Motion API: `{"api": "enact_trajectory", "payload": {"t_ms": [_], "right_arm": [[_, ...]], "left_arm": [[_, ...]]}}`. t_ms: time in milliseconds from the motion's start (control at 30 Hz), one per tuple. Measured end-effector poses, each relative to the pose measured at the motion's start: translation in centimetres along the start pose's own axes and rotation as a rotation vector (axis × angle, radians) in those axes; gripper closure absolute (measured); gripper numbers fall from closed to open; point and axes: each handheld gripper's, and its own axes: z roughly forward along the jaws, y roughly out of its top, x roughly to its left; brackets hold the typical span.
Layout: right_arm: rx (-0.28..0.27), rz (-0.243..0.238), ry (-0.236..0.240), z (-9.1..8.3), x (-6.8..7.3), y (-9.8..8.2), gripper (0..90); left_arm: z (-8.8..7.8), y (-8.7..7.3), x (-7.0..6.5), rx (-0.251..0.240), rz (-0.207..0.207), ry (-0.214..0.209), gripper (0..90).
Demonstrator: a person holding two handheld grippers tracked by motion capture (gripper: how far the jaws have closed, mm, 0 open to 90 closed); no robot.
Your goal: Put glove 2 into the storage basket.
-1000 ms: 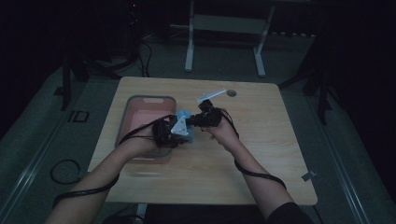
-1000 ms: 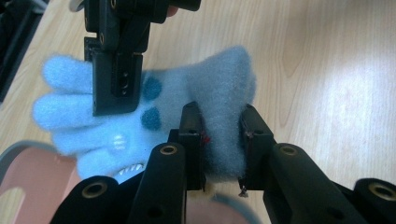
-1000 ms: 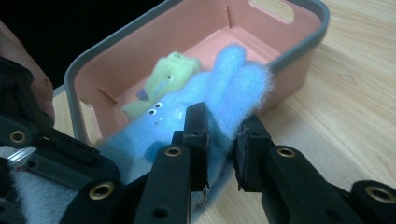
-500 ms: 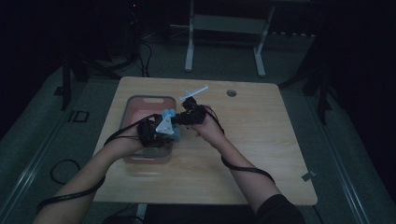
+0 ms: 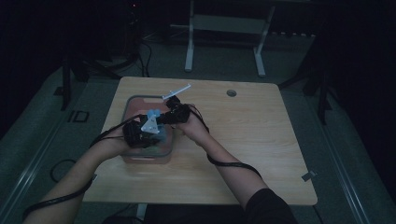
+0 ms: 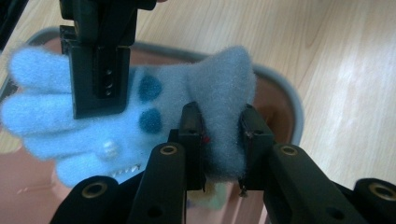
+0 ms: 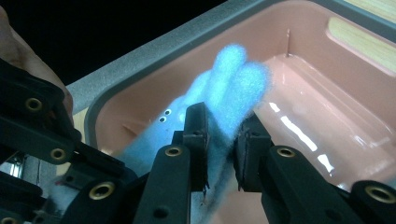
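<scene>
A fuzzy light-blue glove (image 5: 153, 116) hangs between both grippers above a pink tub (image 5: 140, 100) with a grey rim, on the left part of the wooden table. My left gripper (image 5: 148, 129) is shut on the glove's cuff. In the left gripper view its jaws (image 6: 222, 116) squeeze the cuff of the glove (image 6: 154, 93), with the tub's rim (image 6: 289, 98) behind. My right gripper (image 5: 163, 116) is shut on the finger end. The right gripper view shows its jaws (image 7: 223, 121) pinching the glove (image 7: 233, 74) over the tub's floor (image 7: 327, 70). The right gripper (image 6: 100, 70) also hangs at the top left of the left gripper view.
The wooden table (image 5: 261, 140) stretches bare to the right of the tub, with a round cable hole (image 5: 231, 93) near its far edge. A metal stand (image 5: 224, 23) rises beyond the table. Cables trail from both grippers along the person's forearms.
Both hands have carried the glove leftwards, from near the tub's right edge to above the tub. Both grips have stayed shut on it.
</scene>
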Motion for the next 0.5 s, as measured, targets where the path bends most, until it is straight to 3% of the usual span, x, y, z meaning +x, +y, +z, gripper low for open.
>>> {"api": "enact_trajectory", "payload": {"t_ms": [200,500], "right_arm": [[-0.001,-0.009,-0.003,1.3,0.3,0.8,77.2],[0.040,0.022,-0.011,3.4,-0.5,-0.3,77.1]], "left_arm": [[-0.2,-1.4,0.8,0.007,-0.024,-0.002,75.5],[1.5,-2.7,0.8,0.029,-0.039,-0.026,75.5]]}}
